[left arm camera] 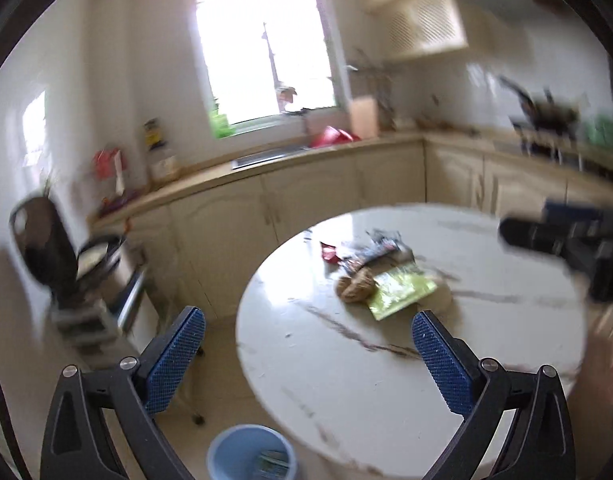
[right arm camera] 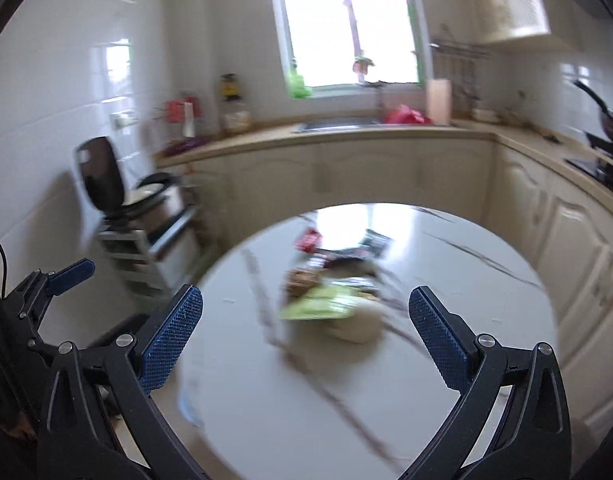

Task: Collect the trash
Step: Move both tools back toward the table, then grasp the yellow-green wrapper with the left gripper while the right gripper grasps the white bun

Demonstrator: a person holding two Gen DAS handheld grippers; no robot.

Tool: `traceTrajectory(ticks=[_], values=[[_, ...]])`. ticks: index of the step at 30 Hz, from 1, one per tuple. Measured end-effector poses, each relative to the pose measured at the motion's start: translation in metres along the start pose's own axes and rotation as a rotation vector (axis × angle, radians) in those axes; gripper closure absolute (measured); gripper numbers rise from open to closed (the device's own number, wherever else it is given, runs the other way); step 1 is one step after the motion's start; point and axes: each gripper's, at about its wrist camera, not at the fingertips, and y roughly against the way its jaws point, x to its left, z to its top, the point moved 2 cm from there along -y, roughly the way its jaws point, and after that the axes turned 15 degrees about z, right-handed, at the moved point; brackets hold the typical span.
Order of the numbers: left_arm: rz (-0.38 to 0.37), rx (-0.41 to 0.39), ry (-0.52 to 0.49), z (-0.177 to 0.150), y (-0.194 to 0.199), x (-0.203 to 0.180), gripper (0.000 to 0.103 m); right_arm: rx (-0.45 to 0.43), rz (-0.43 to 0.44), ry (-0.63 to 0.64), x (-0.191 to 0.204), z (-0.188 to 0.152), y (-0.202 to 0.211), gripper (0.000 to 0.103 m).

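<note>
Above a round table, both grippers, left and right, gape empty; trash lies at 12 o'clock, bin at 6.

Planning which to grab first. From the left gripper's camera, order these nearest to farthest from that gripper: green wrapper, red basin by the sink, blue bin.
1. Blue bin, on the floor just below the left gripper.
2. Green wrapper, mid-table.
3. Red basin, on the far counter.

The left gripper hangs above the round marble table with its jaws spread wide and nothing between them. A green wrapper, a brown crumpled ball and dark wrappers lie clustered together. A blue bin stands on the floor beside the table.
</note>
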Motion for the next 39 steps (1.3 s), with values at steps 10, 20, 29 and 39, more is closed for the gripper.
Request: traceTrajectory(ticks=[10, 20, 29, 39], values=[[-0.04, 0.095, -0.198, 0.029, -0.124, -0.116, 0.009, 0.112, -0.064, -0.08, -0.089, -0.026, -0.018, 0.0], [-0.147, 0.138, -0.331, 0.032, -0.206, -0.156, 0.07, 0.213, -0.035, -0.114, -0.116, -0.053, -0.065, 0.0], [-0.283, 0.168, -0.121, 0.039, -0.21, -0.122, 0.098, 0.302, 0.014, -0.078, -0.115, -0.05, -0.115, 0.0], [-0.382, 0.171, 0.004, 0.025, -0.192, -0.074, 0.101, 0.415, 0.113, -0.004, -0.084, -0.053, -0.157, 0.006]])
